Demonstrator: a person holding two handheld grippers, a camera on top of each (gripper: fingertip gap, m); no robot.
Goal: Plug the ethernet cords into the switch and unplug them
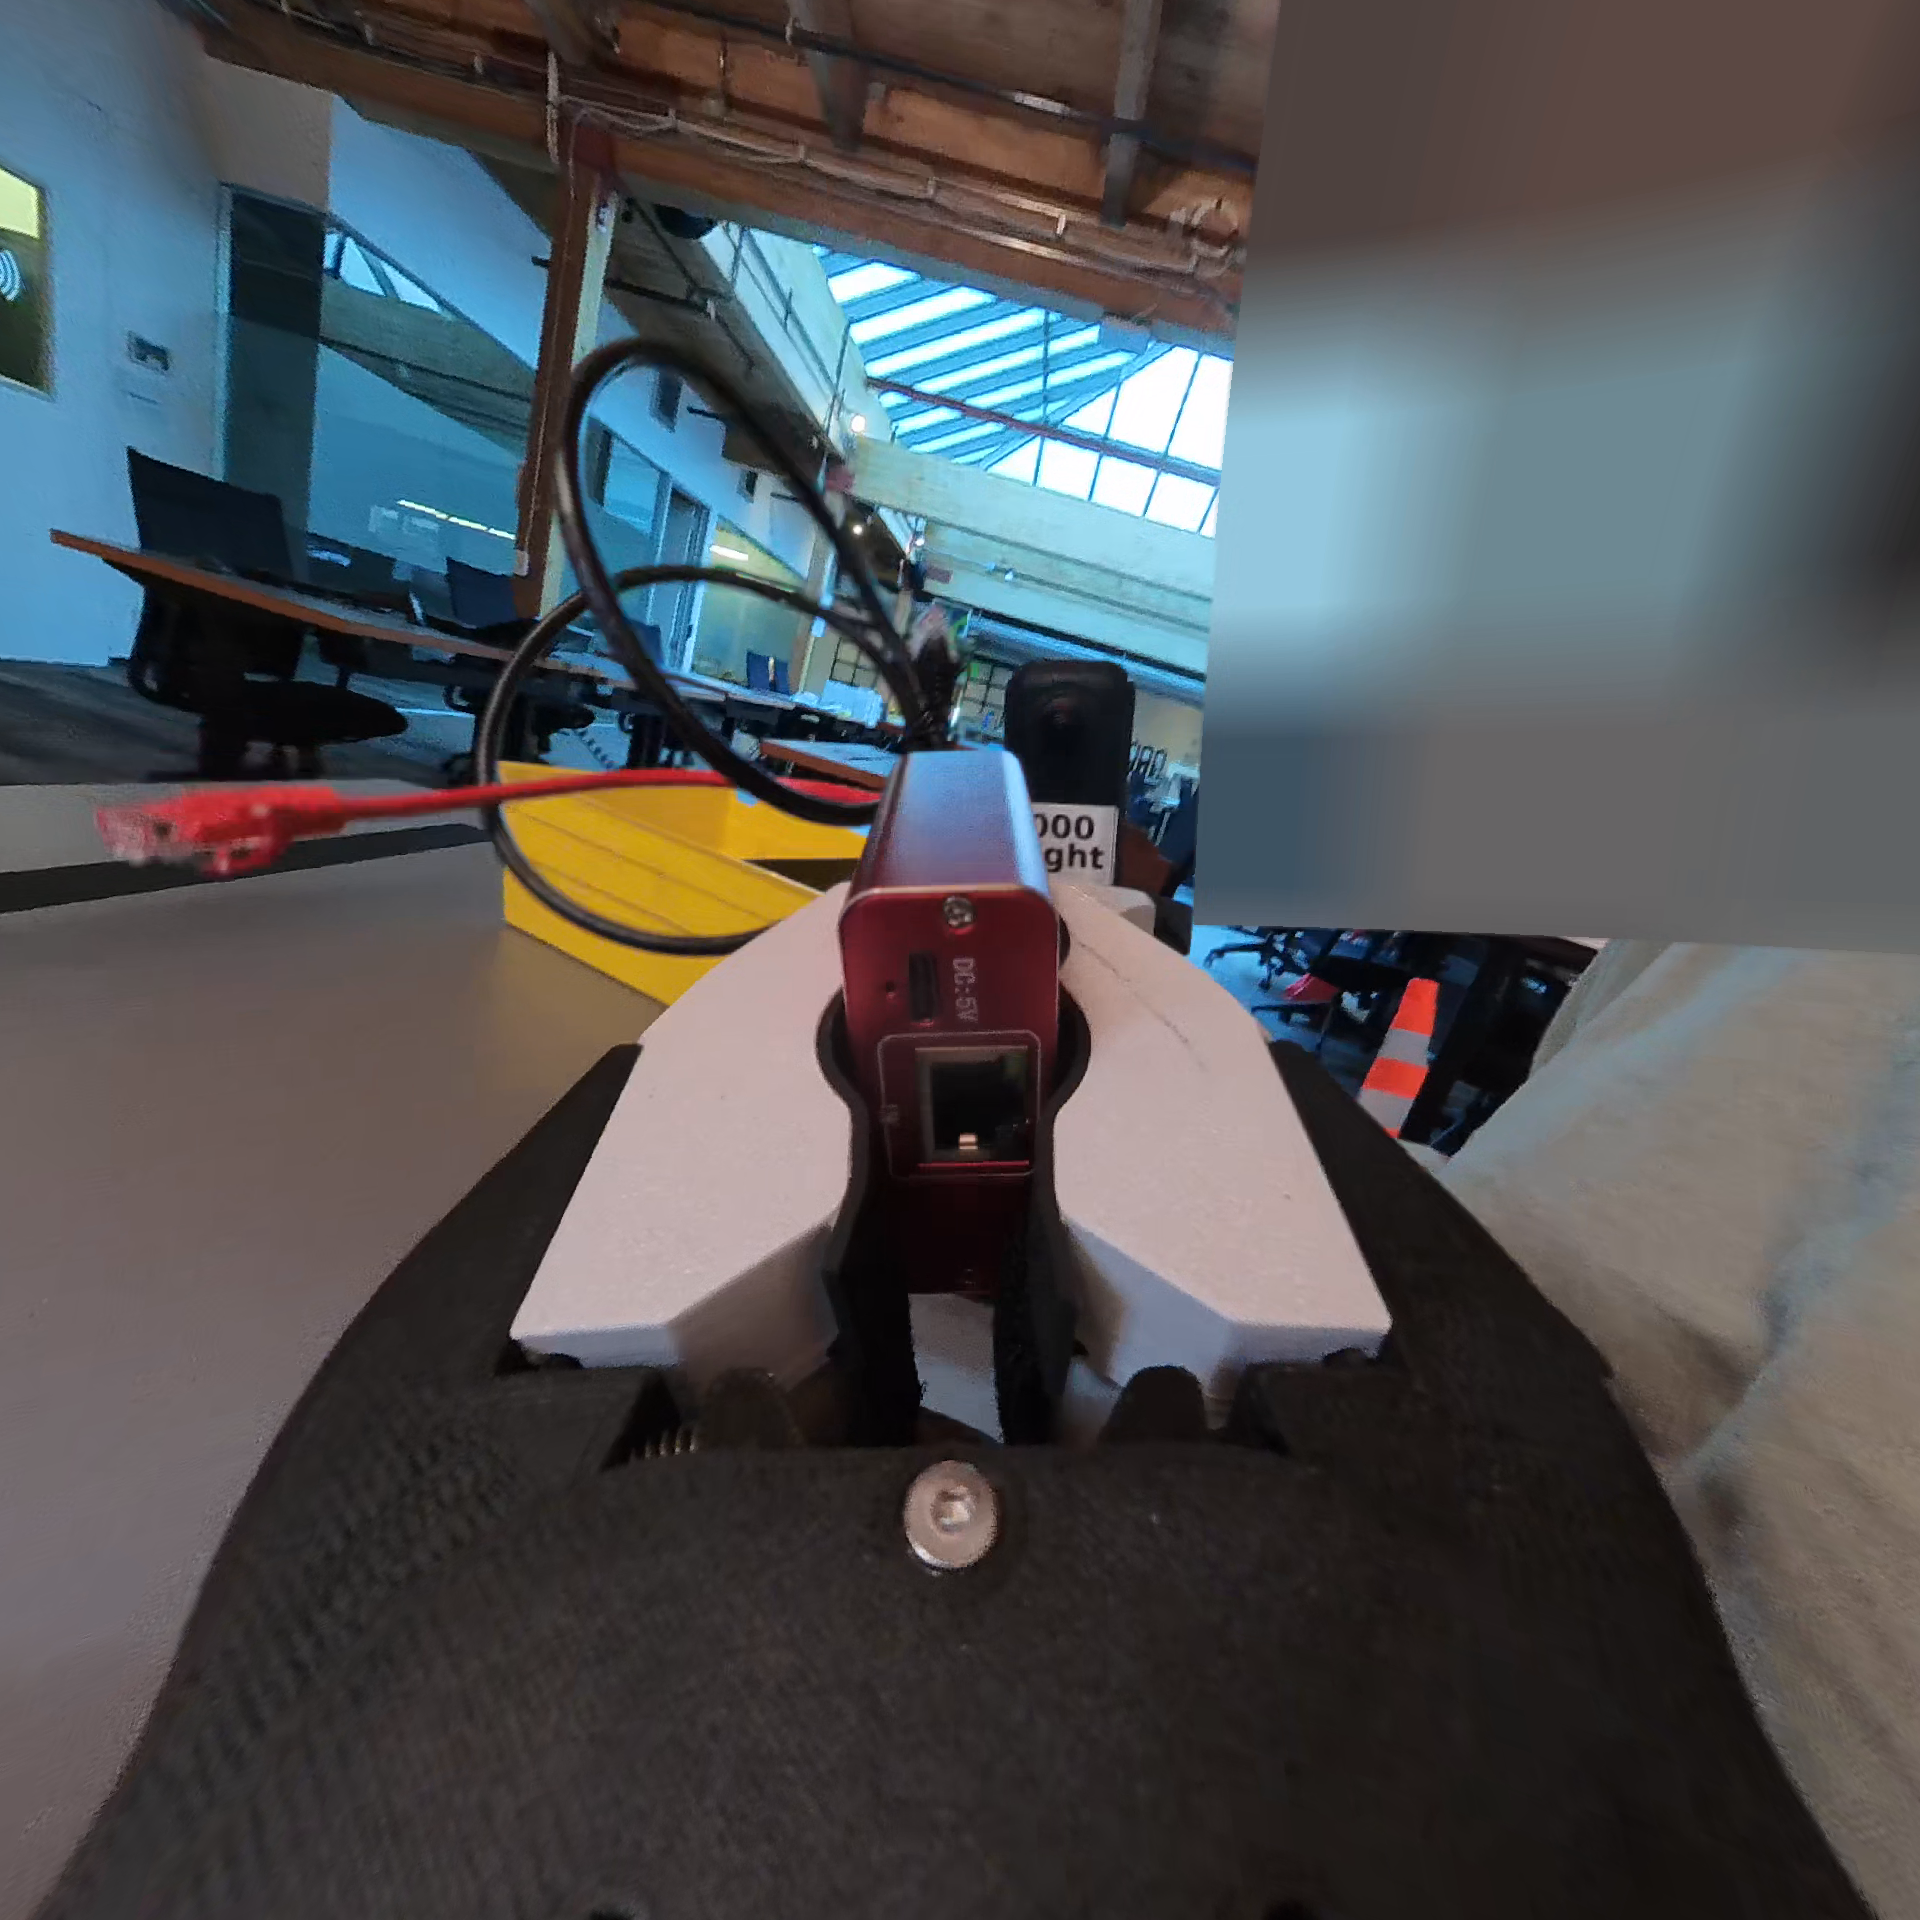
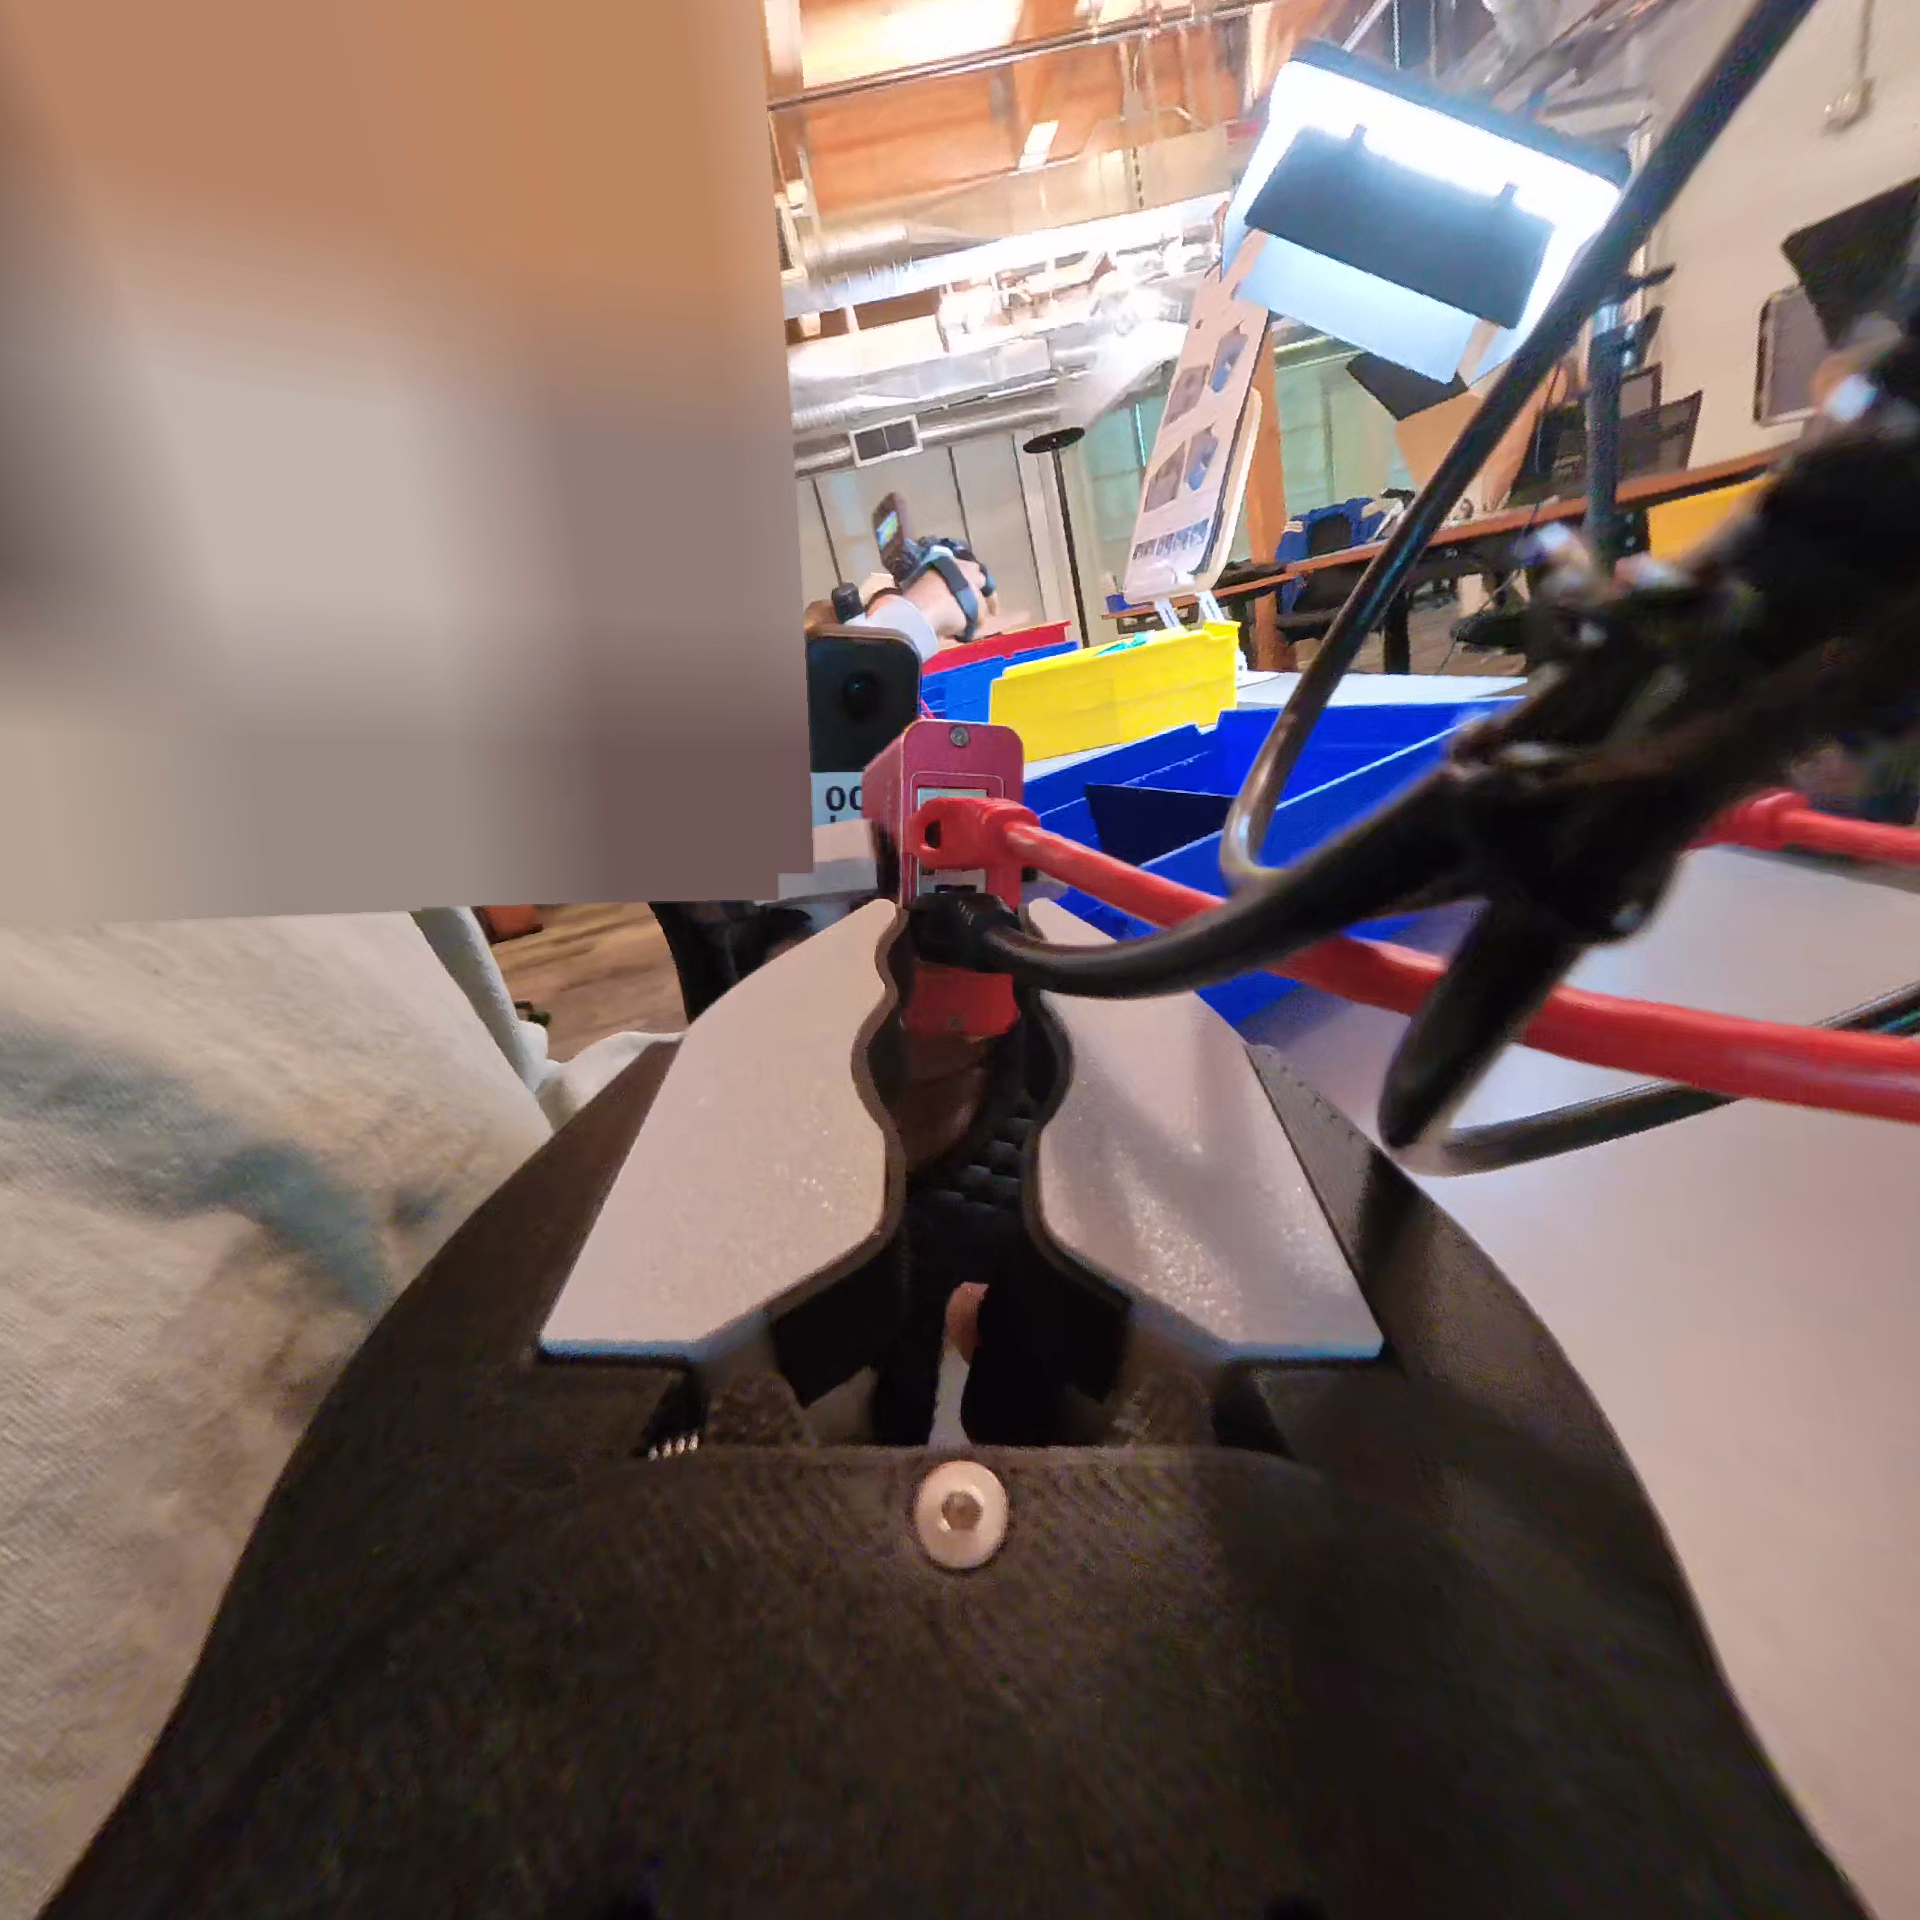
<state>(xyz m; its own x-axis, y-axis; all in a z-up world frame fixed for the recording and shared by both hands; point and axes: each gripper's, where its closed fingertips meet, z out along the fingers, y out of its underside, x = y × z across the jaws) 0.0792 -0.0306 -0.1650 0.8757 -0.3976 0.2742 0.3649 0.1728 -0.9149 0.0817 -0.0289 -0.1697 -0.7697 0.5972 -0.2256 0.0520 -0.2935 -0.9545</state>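
Note:
My left gripper [image 1: 951, 1049] is shut on the dark red metal switch [image 1: 948, 997], which stands on its narrow side with one bare port facing the camera. In the right wrist view the switch's other end [image 2: 956, 769] faces me. The red cord's plug [image 2: 961, 826] sits in the upper port and the black cord's plug [image 2: 956, 925] in the lower one. My right gripper [image 2: 958, 940] is closed around the black plug. The red cord's free plug [image 1: 197, 826] hangs out to the left. The black cord [image 1: 582, 623] loops above the switch.
Both grippers meet over a grey table [image 1: 260, 1091]. A yellow bin [image 1: 644, 862] stands behind the switch, and blue bins [image 2: 1299, 769] and another yellow bin [image 2: 1117, 691] lie beyond. A person's light sleeve [image 1: 1714, 1247] is close on the right.

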